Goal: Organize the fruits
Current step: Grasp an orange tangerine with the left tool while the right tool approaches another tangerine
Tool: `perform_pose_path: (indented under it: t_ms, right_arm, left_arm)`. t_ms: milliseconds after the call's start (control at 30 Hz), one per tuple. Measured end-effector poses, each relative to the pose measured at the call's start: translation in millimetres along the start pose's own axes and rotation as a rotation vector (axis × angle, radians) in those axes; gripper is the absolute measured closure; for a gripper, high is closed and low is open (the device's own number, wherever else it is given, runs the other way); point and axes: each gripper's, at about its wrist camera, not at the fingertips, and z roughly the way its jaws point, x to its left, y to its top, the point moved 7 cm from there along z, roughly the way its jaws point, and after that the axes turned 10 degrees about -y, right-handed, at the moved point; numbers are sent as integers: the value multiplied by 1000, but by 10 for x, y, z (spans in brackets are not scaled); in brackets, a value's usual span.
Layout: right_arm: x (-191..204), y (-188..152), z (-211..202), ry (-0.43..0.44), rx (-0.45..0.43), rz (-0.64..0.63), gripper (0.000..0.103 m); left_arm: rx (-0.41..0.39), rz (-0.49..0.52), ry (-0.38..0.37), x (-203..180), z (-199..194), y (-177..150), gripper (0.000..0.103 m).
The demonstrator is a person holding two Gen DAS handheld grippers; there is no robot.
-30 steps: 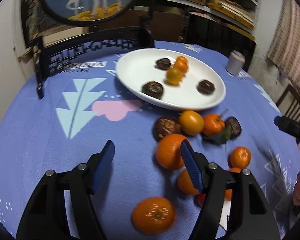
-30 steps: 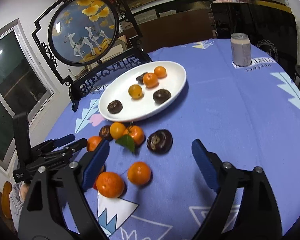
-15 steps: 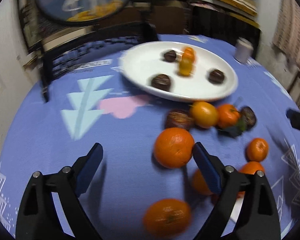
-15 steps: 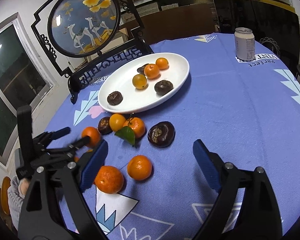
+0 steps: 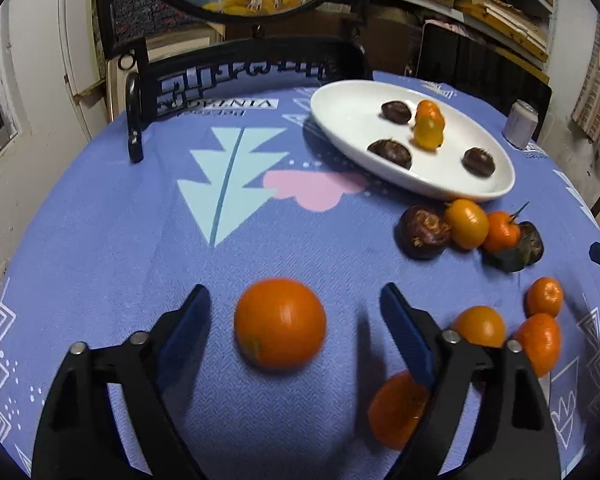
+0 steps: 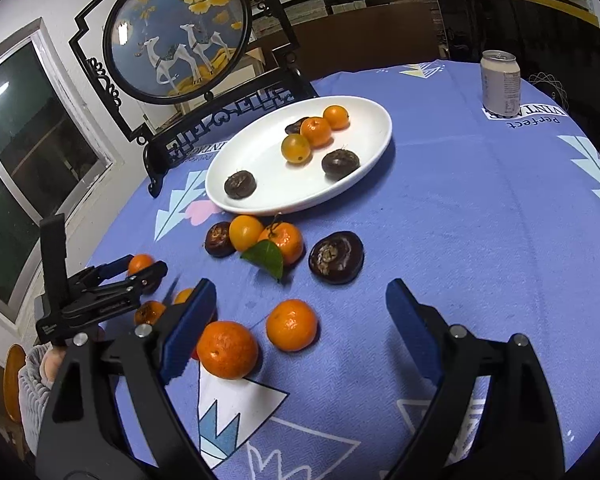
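A white oval plate holds several small oranges and dark round fruits. More fruit lies loose on the blue tablecloth below it. In the left wrist view my left gripper is open, its blue pads on either side of a large orange without touching it. From the right wrist view the left gripper is at far left around that orange. My right gripper is open and empty above two oranges. A dark fruit lies just beyond.
A black-framed round deer screen stands at the table's far edge behind the plate. A drink can stands at the far right. A cluster of oranges, dark fruits and a green leaf lies just below the plate.
My left gripper has swung right and forward, so the large orange now sits centred between its open jaws. My right gripper has edged slightly forward, still open.
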Motion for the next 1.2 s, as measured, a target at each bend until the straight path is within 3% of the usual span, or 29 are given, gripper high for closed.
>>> perform_pose_path:
  t_ms: [500, 833, 1033, 1200]
  right_arm:
    - [37, -168, 92, -3, 48, -24, 14]
    - [83, -180, 90, 0, 46, -39, 14]
    - [102, -189, 92, 11, 47, -44, 16]
    - [167, -295, 170, 2, 73, -82, 37]
  left_arm:
    - [-46, -49, 17, 135, -240, -158, 22]
    - [-20, 20, 22, -10, -133, -180, 22]
    - [-4, -11, 3, 53, -104, -193, 38]
    - [-18, -4, 1, 29, -110, -172, 41]
